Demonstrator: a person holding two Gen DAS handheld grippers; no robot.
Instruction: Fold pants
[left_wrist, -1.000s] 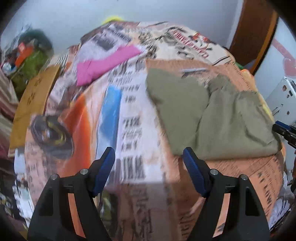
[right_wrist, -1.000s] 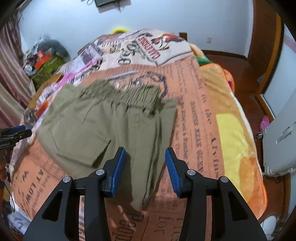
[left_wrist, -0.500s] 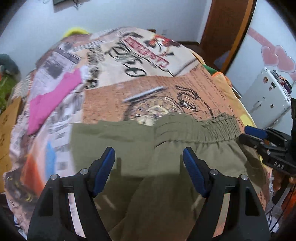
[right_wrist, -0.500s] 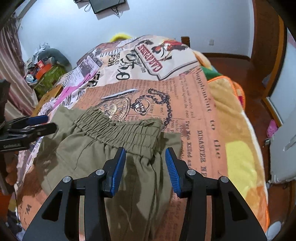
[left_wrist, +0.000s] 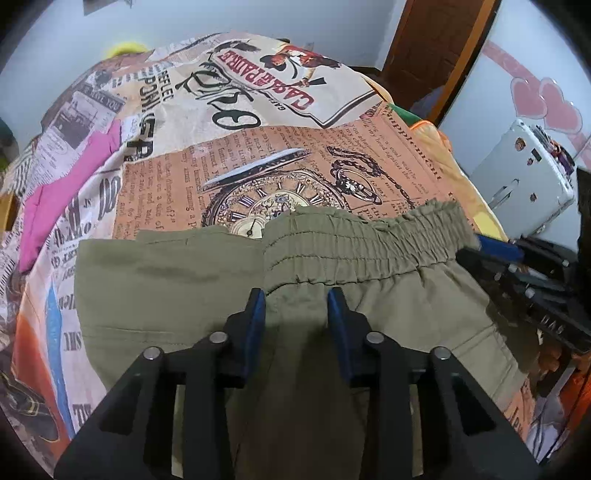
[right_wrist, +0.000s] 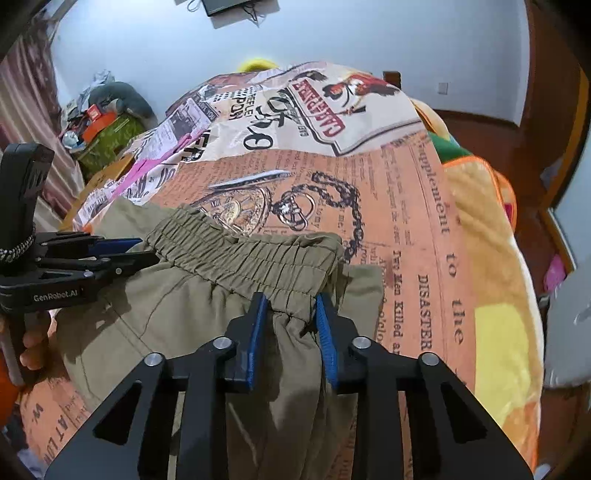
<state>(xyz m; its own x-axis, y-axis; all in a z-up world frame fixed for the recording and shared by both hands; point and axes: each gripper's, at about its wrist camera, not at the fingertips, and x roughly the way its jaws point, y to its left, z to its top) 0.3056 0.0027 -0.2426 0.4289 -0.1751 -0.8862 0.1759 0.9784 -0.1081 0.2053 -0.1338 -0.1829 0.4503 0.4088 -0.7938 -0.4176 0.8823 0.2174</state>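
Observation:
Olive-green pants (left_wrist: 177, 280) lie folded on a bed with a newspaper-print blanket (left_wrist: 332, 173). Their elastic waistband (left_wrist: 369, 240) faces away from me. My left gripper (left_wrist: 296, 295) sits low over the pants at the waistband's left end, its jaws partly closed with fabric between them. My right gripper (right_wrist: 290, 301) is at the waistband's right end (right_wrist: 295, 258), jaws narrowed on a bunched fold of fabric. The left gripper also shows in the right wrist view (right_wrist: 122, 254), and the right one in the left wrist view (left_wrist: 495, 251).
A pink cloth (left_wrist: 70, 177) lies on the bed's left side. A white appliance (left_wrist: 524, 184) stands to the right of the bed, by a brown door (left_wrist: 443, 48). Clutter and a green bag (right_wrist: 107, 136) sit on the far left.
Both grippers moved forward and down onto the pants' waistband, one at each end. The left jaws narrowed a lot; the right jaws narrowed slightly around fabric.

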